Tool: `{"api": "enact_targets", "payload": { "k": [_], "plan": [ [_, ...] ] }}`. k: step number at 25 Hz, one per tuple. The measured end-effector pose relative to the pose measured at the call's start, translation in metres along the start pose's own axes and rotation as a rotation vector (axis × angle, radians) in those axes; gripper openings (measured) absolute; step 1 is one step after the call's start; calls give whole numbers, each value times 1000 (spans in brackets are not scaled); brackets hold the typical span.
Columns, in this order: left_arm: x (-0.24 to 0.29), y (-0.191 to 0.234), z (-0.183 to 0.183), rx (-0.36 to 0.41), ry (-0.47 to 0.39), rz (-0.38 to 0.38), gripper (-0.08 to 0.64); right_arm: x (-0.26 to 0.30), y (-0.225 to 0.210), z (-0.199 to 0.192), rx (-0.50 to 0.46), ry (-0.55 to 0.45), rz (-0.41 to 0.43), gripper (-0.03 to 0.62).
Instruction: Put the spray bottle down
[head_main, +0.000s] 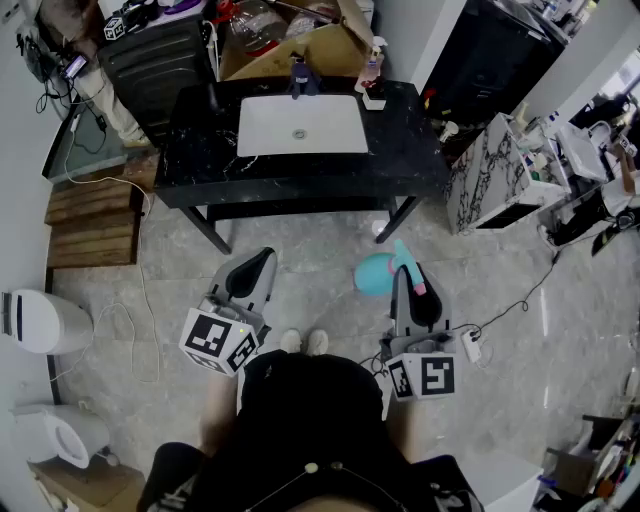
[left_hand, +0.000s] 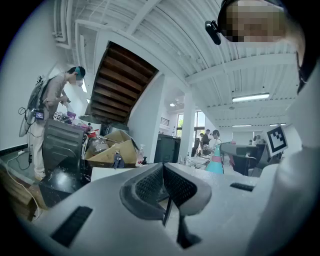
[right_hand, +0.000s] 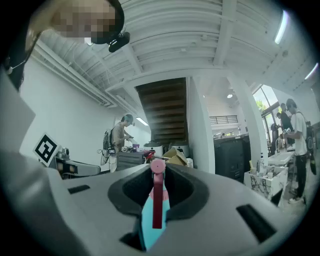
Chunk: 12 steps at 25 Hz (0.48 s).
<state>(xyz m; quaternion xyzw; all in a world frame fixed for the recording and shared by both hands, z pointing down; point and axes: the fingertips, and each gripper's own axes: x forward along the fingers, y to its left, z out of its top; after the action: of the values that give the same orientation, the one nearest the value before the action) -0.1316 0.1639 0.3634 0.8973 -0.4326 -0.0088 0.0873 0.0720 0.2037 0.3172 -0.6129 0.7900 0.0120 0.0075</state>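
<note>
The spray bottle is teal with a pink nozzle, and my right gripper is shut on it, holding it level above the floor in front of the person's feet. In the right gripper view the teal body and pink trigger sit clamped between the jaws of that gripper. My left gripper hangs level to the left, shut with nothing in it; its pads meet. The left gripper view also shows the bottle off to the right.
A black counter with a white basin stands ahead, with small bottles by the faucet. A cardboard box is behind it, a marble cabinet to the right, a toilet to the left, cables and a power strip on the floor.
</note>
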Motion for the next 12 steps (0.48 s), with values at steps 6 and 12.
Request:
{"api": "enact_targets", "payload": {
  "k": [6, 12],
  "plan": [
    [5, -2, -2, 8, 8, -3, 8, 5, 1, -3, -8, 9, 15, 67],
    [9, -1, -6, 1, 17, -3, 8, 12, 4, -5, -15, 21, 32, 67]
  ]
}}
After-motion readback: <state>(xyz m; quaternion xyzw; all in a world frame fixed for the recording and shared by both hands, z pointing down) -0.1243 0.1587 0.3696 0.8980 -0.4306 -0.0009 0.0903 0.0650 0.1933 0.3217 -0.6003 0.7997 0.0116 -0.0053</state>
